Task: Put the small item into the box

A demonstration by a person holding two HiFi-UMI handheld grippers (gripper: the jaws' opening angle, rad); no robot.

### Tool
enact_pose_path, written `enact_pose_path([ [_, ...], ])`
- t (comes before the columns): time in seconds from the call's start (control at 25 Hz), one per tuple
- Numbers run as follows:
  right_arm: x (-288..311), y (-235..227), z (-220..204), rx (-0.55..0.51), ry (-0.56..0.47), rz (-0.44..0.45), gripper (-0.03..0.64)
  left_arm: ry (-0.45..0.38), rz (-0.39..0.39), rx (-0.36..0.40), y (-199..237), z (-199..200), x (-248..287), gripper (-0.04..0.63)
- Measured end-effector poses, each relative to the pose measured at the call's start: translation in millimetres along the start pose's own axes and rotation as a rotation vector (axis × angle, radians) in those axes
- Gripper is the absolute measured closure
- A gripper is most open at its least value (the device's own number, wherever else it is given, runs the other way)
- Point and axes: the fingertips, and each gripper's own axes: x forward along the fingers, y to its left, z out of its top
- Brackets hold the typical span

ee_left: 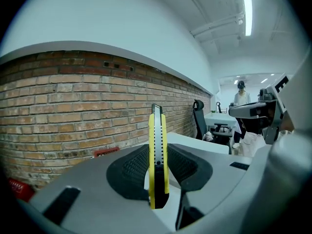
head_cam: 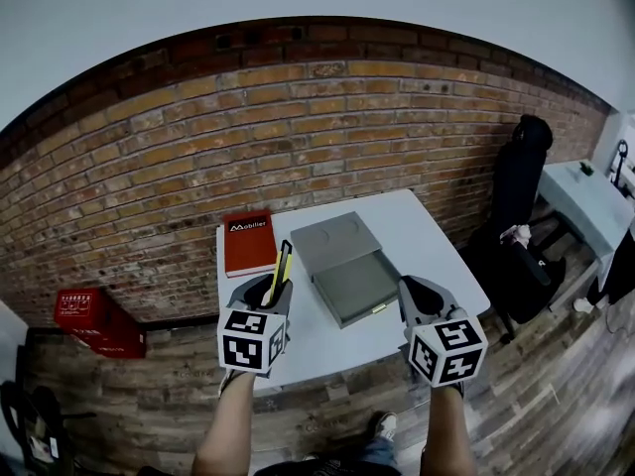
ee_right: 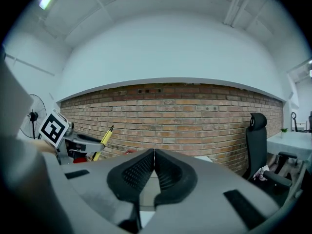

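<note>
A yellow and black utility knife [head_cam: 282,269] [ee_left: 158,155] stands upright between the pads of my left gripper [head_cam: 266,296] [ee_left: 158,167], which is shut on it above the white table's [head_cam: 417,236] near left part. The knife [ee_right: 104,140] also shows at the left of the right gripper view. An open grey box [head_cam: 357,284], its lid [head_cam: 330,241] lying flat behind it, sits mid-table just right of the knife. To the box's right, my right gripper [head_cam: 417,297] [ee_right: 154,167] is shut with nothing between its pads.
A red book [head_cam: 248,243] lies at the table's back left. On the wooden floor to the left sits a red crate [head_cam: 94,320]. At the right are a black office chair [head_cam: 521,181] and a second table [head_cam: 585,201]. A brick wall runs behind.
</note>
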Motion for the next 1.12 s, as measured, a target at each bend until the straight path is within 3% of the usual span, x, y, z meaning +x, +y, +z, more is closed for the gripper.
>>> enact_pose_path([
  [0.64, 93.6, -104.9, 10.7, -0.023, 0.020, 0.225, 0.597, 0.039, 0.208, -0.054, -22.0, 31.7, 90.4, 0.466],
  [0.88, 111.6, -121.8, 17.0, -0.043, 0.015, 0.314, 0.597, 0.038, 0.284, -0.071, -31.8, 41.4, 99.6, 0.466],
  [1.12, 122.1, -122.4, 20.3, -0.035, 0.008, 0.351, 0.597, 0.059, 0.294, -0.058, -36.9, 40.8, 99.7, 0.466],
])
